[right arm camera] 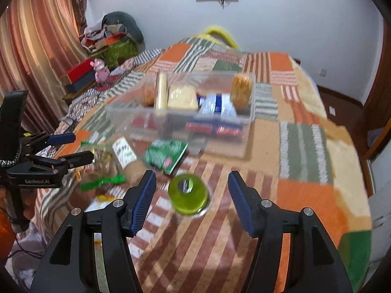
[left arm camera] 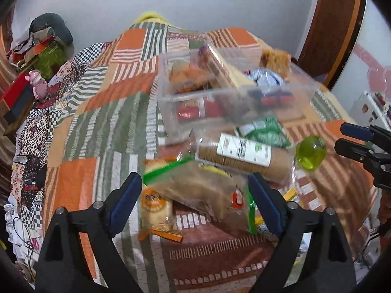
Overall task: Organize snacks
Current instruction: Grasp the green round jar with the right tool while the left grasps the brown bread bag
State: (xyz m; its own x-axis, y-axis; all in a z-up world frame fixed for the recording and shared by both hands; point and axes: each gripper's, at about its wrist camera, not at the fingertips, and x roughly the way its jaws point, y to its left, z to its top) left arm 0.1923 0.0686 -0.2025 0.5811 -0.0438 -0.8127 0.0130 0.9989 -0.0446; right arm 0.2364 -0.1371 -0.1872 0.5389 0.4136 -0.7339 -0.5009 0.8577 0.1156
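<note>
Since my right gripper (right arm camera: 191, 201) hangs with its jaws spread wide on either side of the green jelly cup (right arm camera: 188, 193), holding nothing, I judge a careless closing could squirt the slick round cup sideways off the quilt (right arm camera: 305, 195). It sits near me, well short of the clear bin (right arm camera: 180, 112), tipped so its lid faces me, its axis running near to far. My left gripper (left arm camera: 195, 202) is spread too, empty, over the biscuit sleeve (left arm camera: 244, 156).

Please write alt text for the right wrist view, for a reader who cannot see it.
The open right gripper points at a round green container lying on a patchwork bedspread. Behind it stands a clear bin holding snacks; the left gripper is at the left edge.
</note>
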